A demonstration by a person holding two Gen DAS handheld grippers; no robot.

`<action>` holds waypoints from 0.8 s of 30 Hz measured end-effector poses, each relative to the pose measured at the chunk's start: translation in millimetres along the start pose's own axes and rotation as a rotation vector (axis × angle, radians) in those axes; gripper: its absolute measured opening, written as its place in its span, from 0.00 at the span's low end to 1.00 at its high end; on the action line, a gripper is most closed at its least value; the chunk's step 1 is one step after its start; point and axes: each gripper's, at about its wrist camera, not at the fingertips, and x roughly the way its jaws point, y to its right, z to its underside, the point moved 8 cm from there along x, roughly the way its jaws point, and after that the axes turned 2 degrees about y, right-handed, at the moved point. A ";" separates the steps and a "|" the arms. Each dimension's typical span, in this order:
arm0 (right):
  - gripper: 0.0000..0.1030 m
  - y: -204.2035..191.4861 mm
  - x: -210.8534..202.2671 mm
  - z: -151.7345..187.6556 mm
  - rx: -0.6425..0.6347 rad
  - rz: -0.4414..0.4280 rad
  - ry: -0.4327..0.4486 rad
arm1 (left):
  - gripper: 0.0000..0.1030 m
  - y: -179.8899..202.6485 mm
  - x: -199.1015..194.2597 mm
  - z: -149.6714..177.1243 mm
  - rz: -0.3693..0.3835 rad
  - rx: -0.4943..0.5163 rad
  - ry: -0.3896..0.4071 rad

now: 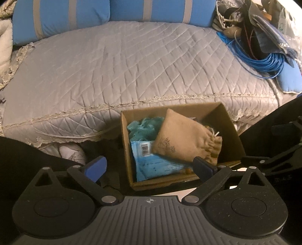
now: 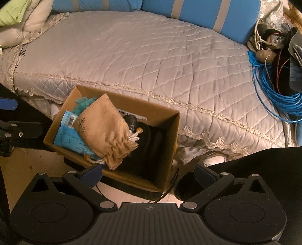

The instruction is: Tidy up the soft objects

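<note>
Left wrist view: tan drawstring pouch (image 1: 186,136) lies tilted on top of the pile in the box (image 1: 229,128), gathered neck toward the near right corner. Under it, a blue packet (image 1: 151,165) with a barcode; behind that, teal fabric (image 1: 143,125) at the far left corner. Left gripper (image 1: 150,166) hangs above the box's near edge, fingers spread wide, nothing between them. Pouch sits ahead of the gap, nearer the right finger (image 1: 203,167) and apart from both pads. Left finger (image 1: 96,166) is outside the box wall.

Right wrist view: same pouch (image 2: 107,130) seen from the other side, cord ends (image 2: 134,138) poking out at the neck. Dark cloth (image 2: 149,150) fills the right half of the box (image 2: 132,176); a small dark lump (image 2: 131,120) rests by the pouch neck. Blue packet (image 2: 70,139) and teal fabric (image 2: 85,102) at the left end. Right gripper (image 2: 148,174) also spread, empty. Its left finger (image 2: 91,174) is just short of the pouch's lower corner; contact cannot be judged. Right finger (image 2: 204,174) is off the box, over something dark.

Box stands on the floor against a bed edge. Grey quilt (image 2: 141,52) with lace trim covers the bed. Blue pillows (image 2: 207,15) along the far side. Coil of blue cable (image 2: 279,94) and mixed clutter at the bed's right end.
</note>
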 end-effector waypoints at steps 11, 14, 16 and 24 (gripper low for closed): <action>1.00 -4.1 1.4 3.1 -0.003 -0.011 -0.010 | 0.96 4.4 5.0 4.8 -0.002 0.043 -0.006; 1.00 -4.1 1.5 3.1 -0.003 -0.011 -0.011 | 0.96 5.3 6.9 6.0 -0.005 0.050 -0.014; 1.00 -4.2 1.5 3.1 -0.003 -0.012 -0.010 | 0.96 6.8 6.8 6.0 -0.004 0.054 -0.014; 1.00 -3.8 3.0 3.3 -0.003 -0.014 -0.012 | 0.96 8.4 8.0 7.1 -0.003 0.068 -0.021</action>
